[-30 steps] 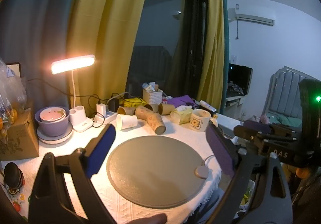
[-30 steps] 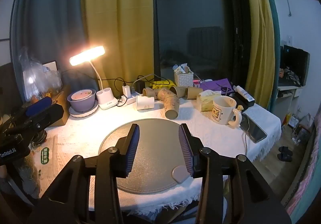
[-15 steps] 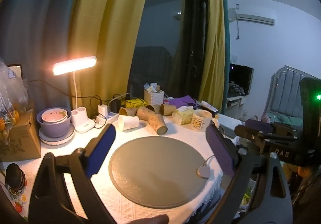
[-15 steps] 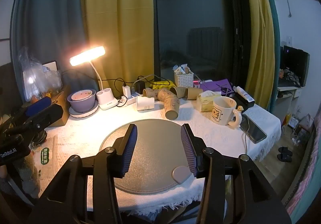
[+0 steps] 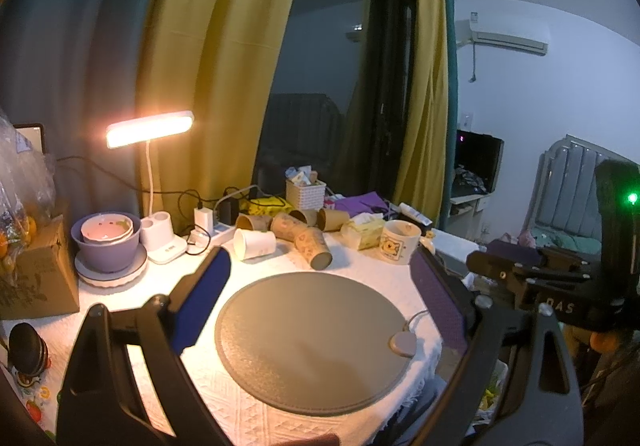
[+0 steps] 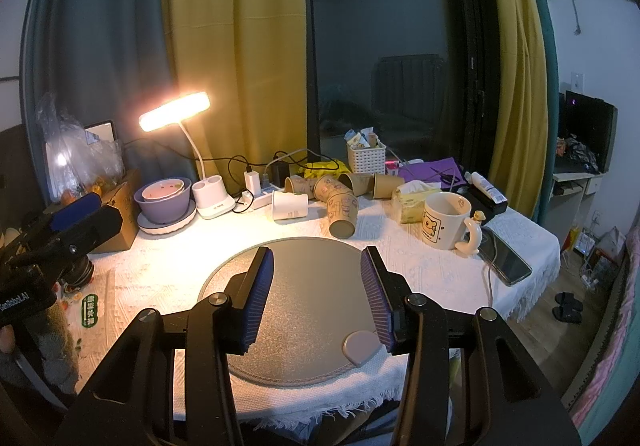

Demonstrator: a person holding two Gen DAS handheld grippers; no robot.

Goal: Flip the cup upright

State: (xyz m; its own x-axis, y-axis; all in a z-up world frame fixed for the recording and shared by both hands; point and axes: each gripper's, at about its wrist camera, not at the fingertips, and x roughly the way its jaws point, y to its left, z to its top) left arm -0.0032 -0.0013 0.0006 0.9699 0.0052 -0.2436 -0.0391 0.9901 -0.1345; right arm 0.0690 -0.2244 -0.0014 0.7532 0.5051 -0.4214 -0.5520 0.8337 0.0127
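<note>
Several paper cups lie on their sides at the back of the table: a white cup (image 5: 254, 244) (image 6: 290, 205), a brown printed cup (image 5: 313, 253) (image 6: 342, 215) with its base toward me, and more brown cups (image 6: 332, 184) behind. My left gripper (image 5: 320, 288) is wide open and empty above the round grey mat (image 5: 316, 330). My right gripper (image 6: 318, 282) is open and empty above the same mat (image 6: 312, 322). Both are well short of the cups.
A lit desk lamp (image 6: 176, 117), stacked bowls (image 6: 164, 198), a cardboard box (image 5: 38, 278), a white basket (image 6: 366, 158), tissues (image 6: 414, 202), a bear mug (image 6: 446, 220), a phone (image 6: 504, 260) and a small pink puck (image 6: 360, 346) share the table. Its front edge is near.
My right gripper's jaws have opened a little wider. Both grippers have shifted only slightly; nothing on the table has moved.
</note>
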